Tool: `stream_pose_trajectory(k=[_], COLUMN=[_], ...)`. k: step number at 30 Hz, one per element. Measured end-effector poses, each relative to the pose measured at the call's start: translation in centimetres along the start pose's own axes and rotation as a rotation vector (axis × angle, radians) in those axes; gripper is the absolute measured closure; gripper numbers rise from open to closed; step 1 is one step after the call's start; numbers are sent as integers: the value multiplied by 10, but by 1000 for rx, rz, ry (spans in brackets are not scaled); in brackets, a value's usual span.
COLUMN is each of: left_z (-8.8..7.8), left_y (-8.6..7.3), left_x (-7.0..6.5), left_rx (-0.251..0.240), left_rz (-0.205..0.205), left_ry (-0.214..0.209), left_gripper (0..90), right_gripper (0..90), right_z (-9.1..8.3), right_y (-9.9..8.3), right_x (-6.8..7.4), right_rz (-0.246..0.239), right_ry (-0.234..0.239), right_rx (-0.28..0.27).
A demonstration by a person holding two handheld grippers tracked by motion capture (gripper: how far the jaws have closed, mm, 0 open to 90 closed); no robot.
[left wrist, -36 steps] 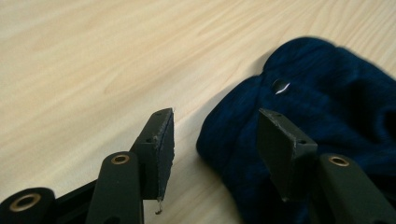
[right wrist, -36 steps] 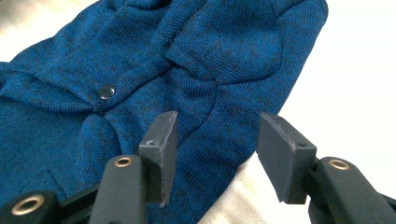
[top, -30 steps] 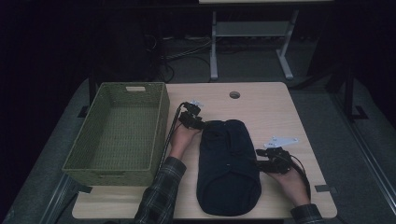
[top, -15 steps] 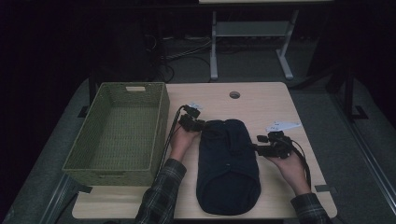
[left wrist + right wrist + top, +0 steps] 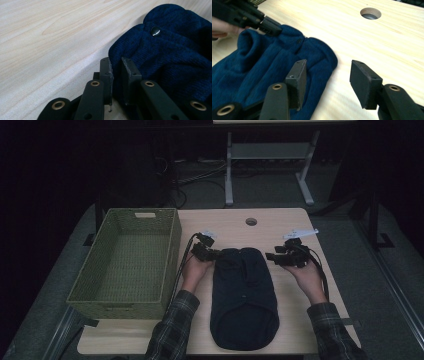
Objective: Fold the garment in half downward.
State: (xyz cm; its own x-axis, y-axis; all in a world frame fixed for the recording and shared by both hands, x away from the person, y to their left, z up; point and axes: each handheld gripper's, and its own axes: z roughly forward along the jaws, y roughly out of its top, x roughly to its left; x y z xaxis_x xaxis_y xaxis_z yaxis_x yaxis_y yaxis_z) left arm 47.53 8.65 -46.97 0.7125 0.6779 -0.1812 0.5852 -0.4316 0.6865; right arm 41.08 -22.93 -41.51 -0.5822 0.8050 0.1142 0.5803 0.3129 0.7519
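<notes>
Pale wood table (image 5: 230,227) in a dark room carries a navy garment (image 5: 243,295) and a green basket (image 5: 127,260). Left gripper (image 5: 216,254) has just been closing, and its jaws now pinch the garment's near top corner (image 5: 117,56). Right gripper (image 5: 272,256) hovers with jaws apart just beside the garment's other top corner, clear of the cloth. Basket sits just outside the left gripper.

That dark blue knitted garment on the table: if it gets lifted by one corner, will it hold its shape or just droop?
The blue knitted garment would probably droop: it lies soft and rumpled on the table. It looks light, and its ribbed knit should grip well between the left gripper pads closing on its edge. It seems unlikely to roll or break.
</notes>
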Motion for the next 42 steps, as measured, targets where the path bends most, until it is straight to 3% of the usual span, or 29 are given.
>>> stream_pose_trajectory(k=[8,10,19,22,24,27,32,39,42], left_z=[0,0,0,0,0,0,0,-2,-3], left_y=[0,0,-1,-1,-1,-1,-1,0,3], left_x=[-1,0,-1,-1,-2,-2,-4,-3,-4], left_rx=[0,-2,-10,-9,-7,-7,-6,2,15], left_rz=[-2,-6,-10,-6,-5,-4,-3,-23,-19], left_ry=[1,0,1,9,11,13,23,24,29], left_gripper=[801,801,801,801,802,802,805,822,824], right_gripper=[485,499,506,518,546,651,792,819,820], right_z=[37,45,80,85,84,83,84,84,81], right_y=[21,21,14,7,3,-1,1,5,8], right_x=[-8,-9,-17,-19,-20,-21,-16,-15,-12], right_rz=[1,5,33,31,49,49,33,27,2], right_ry=[8,2,20,29,46,59,56,49,28], right_rx=[28,13,104,129,111,92,115,130,128])
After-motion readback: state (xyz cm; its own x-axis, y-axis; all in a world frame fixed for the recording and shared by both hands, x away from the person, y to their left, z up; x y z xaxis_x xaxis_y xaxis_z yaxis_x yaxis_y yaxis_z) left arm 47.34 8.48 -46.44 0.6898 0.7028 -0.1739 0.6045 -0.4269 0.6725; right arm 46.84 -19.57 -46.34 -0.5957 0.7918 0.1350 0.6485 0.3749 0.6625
